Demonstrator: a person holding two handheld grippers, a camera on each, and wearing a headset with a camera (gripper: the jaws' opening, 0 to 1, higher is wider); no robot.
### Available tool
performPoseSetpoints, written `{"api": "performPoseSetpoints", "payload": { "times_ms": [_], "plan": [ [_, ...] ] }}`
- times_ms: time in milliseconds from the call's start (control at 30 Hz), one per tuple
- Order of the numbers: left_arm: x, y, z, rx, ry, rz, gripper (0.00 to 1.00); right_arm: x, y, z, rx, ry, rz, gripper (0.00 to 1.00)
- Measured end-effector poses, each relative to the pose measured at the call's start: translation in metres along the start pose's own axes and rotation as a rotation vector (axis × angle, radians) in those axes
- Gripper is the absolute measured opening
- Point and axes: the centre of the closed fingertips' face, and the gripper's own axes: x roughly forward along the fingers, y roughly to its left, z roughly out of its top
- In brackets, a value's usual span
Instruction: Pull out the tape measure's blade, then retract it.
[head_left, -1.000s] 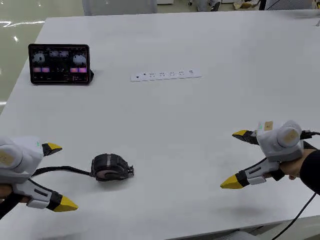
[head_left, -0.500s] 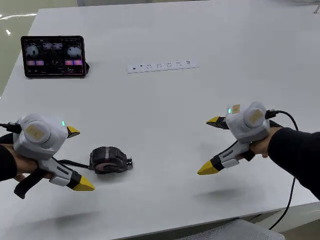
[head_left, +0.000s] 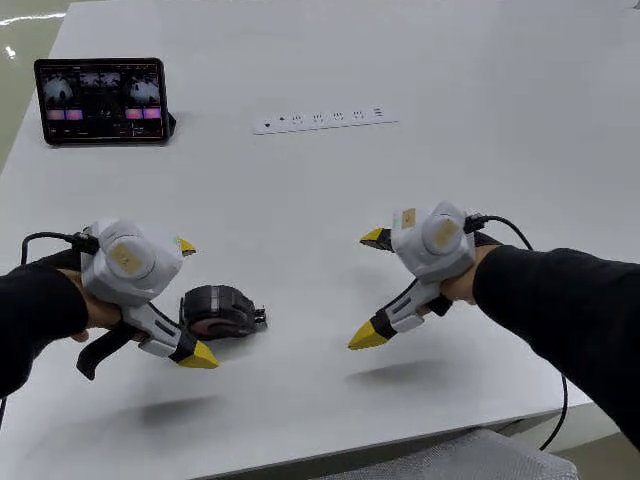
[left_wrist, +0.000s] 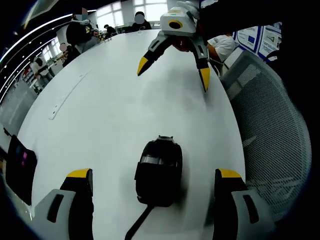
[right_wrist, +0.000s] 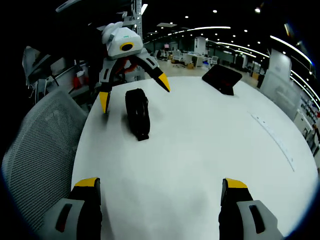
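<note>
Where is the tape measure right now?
In the head view the tape measure lies at the near left of the table, between the open jaws of the left gripper; the right gripper hangs apart to its right.

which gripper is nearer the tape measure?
The left gripper: its open jaws flank the tape measure. The right gripper, also open, hangs well apart from it.

My two handheld grippers and the sleeves I wear

My white plastic left gripper (head_left: 195, 300) and right gripper (head_left: 367, 287) each have a rounded body with a tan round sticker (head_left: 127, 256), black jaws with yellow tips (head_left: 203, 355) and a thin black cable (head_left: 45, 237). Long black sleeves (head_left: 560, 300) cover my arms.
</note>
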Motion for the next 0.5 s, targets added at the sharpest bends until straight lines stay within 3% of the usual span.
{"api": "performPoseSetpoints", "payload": {
  "times_ms": [267,500],
  "plan": [
    [0.011,-0.004,0.004,-0.004,0.008,-0.026,0.99,0.029,0.007,0.02,-0.037,0.014,0.045,1.0],
    [0.014,-0.005,0.005,0.005,0.026,-0.036,0.94,0.045,0.015,0.035,-0.047,-0.01,0.068,1.0]
  ]
}}
